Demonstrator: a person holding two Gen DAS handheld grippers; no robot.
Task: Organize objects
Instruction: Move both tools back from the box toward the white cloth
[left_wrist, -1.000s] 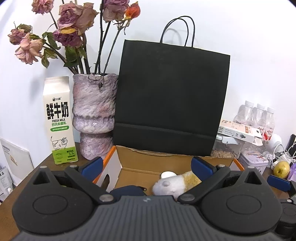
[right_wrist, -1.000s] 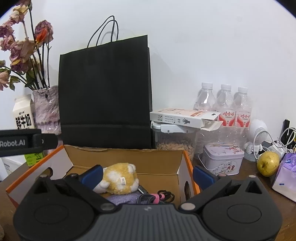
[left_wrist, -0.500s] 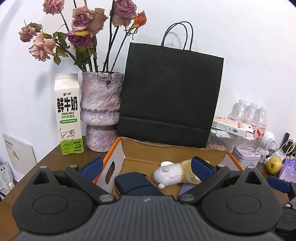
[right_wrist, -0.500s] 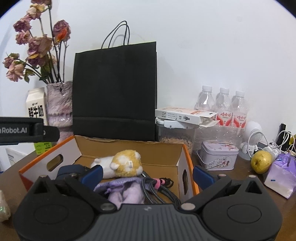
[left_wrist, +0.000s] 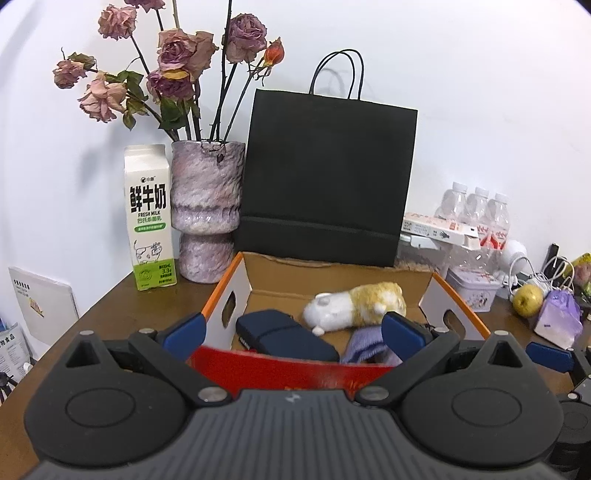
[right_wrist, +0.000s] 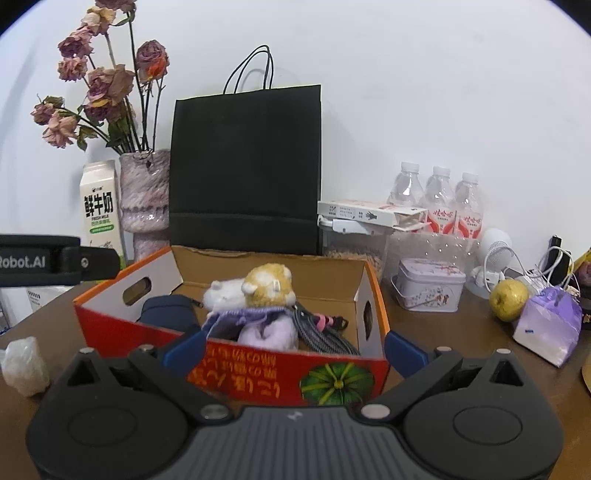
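The cardboard box (right_wrist: 236, 373) is red outside with orange rims, white end walls and a green striped pumpkin print — inside lie a white-and-yellow plush hamster (right_wrist: 255, 290), a navy pouch (left_wrist: 284, 338) and lilac knitwear (right_wrist: 264, 326) — behind it a black paper bag (right_wrist: 245, 170) and a mottled pink-purple vase (left_wrist: 207, 201).

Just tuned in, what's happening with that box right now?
Both grippers, left and right, are open and empty, facing the cardboard box on the table. Inside it lie a plush hamster, a dark blue case, a purple cloth and a cable. Nothing is being held.
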